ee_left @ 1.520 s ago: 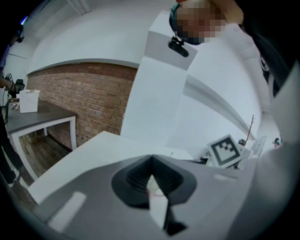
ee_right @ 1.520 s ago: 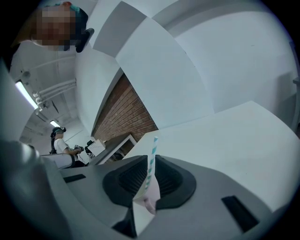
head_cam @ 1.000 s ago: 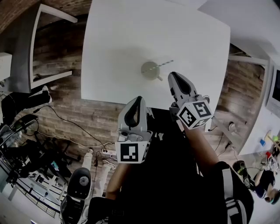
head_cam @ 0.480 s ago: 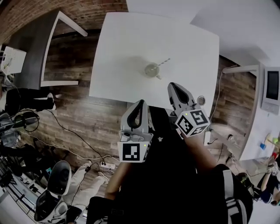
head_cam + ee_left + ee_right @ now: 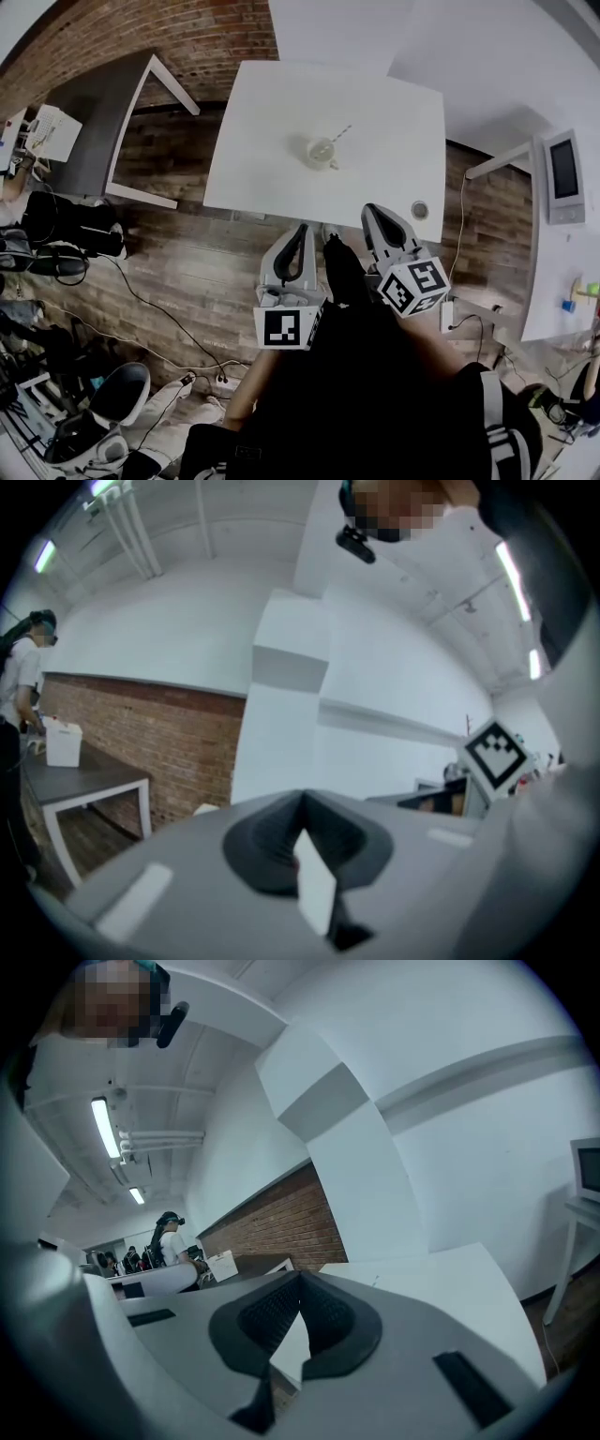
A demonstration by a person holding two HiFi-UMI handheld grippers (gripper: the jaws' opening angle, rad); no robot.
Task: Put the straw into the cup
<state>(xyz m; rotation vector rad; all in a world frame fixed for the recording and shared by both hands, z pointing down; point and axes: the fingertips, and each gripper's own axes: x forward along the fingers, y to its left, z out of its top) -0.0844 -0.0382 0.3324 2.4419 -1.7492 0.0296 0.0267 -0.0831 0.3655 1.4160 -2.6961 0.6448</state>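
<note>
A pale cup (image 5: 321,153) stands near the middle of the white table (image 5: 394,122). A thin straw (image 5: 340,133) leans out of its rim toward the upper right. My left gripper (image 5: 300,231) and right gripper (image 5: 372,212) are held close to my body, over the wooden floor and short of the table's near edge. Both are shut with nothing between the jaws. The left gripper view shows its shut jaws against a white wall. The right gripper view looks past its shut jaws over the white table (image 5: 441,1283).
A grey desk (image 5: 98,127) with a white box (image 5: 52,133) stands at the left by the brick wall. A screen (image 5: 564,174) sits on white furniture at the right. Office chairs (image 5: 112,398) and cables lie at the lower left. A person in white (image 5: 172,1239) stands far off.
The table and cup have shrunk and slid up in the head view as I backed away. Both grippers stayed shut and near my body.
</note>
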